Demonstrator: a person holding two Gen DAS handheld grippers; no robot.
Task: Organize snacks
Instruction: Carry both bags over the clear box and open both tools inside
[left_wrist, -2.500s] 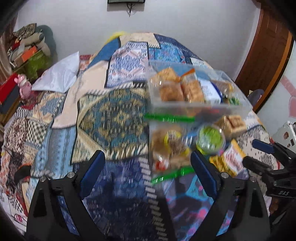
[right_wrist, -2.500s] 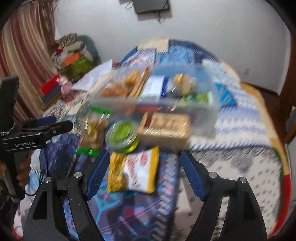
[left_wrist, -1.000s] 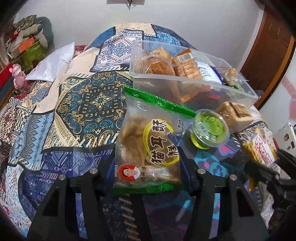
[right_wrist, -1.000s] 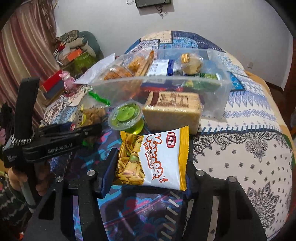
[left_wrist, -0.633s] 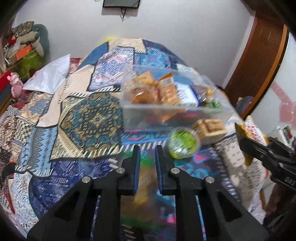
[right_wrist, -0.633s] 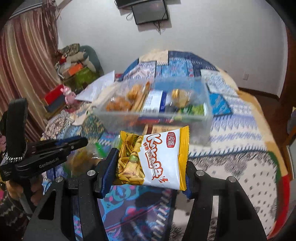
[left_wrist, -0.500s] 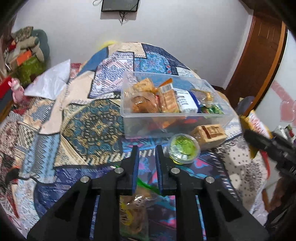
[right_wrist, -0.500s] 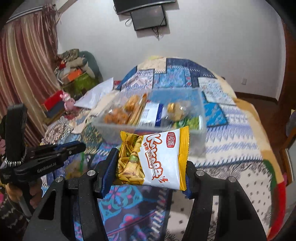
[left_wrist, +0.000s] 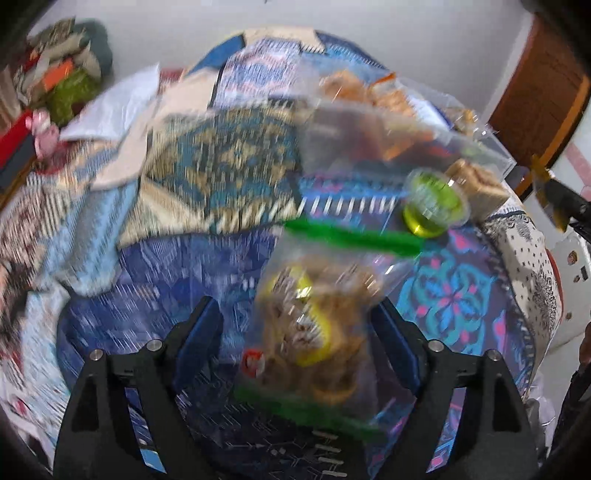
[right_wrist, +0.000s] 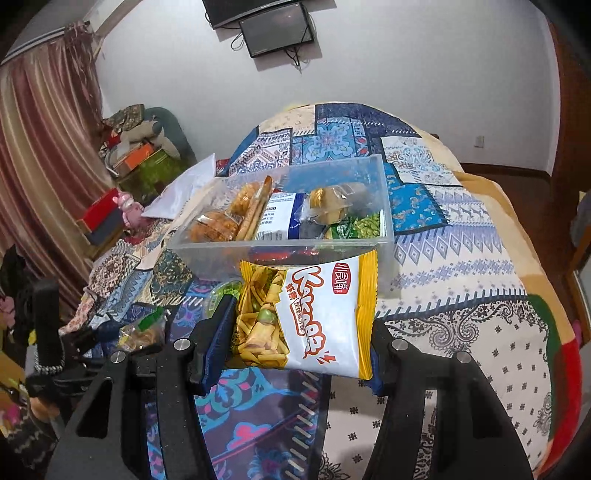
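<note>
The left wrist view is blurred. A clear snack bag (left_wrist: 317, 325) with green strips lies on the patterned bedspread between the fingers of my left gripper (left_wrist: 295, 336). Its jaws are opening and stand wide, the pads not pressing the bag. My right gripper (right_wrist: 299, 347) is shut on a yellow-and-white chip packet (right_wrist: 317, 314), held in the air in front of the clear bin (right_wrist: 280, 247). The bin holds several snack packs. A green jelly cup (left_wrist: 432, 206) and a brown biscuit pack (left_wrist: 476, 181) sit on the bed beside the bin (left_wrist: 491, 147).
A white pillow (right_wrist: 184, 188) lies behind the bin, with a pink toy (right_wrist: 129, 210) and boxes at the bed's left side. A curtain (right_wrist: 40, 147) hangs on the left. A wooden door (left_wrist: 539, 85) stands to the right. Bedspread to the right of the bin is bare.
My left gripper shut without the clear bag, which dropped onto the bed; now the jaws are wide and lower, astride it. My right gripper lifted the chip packet off the bed.
</note>
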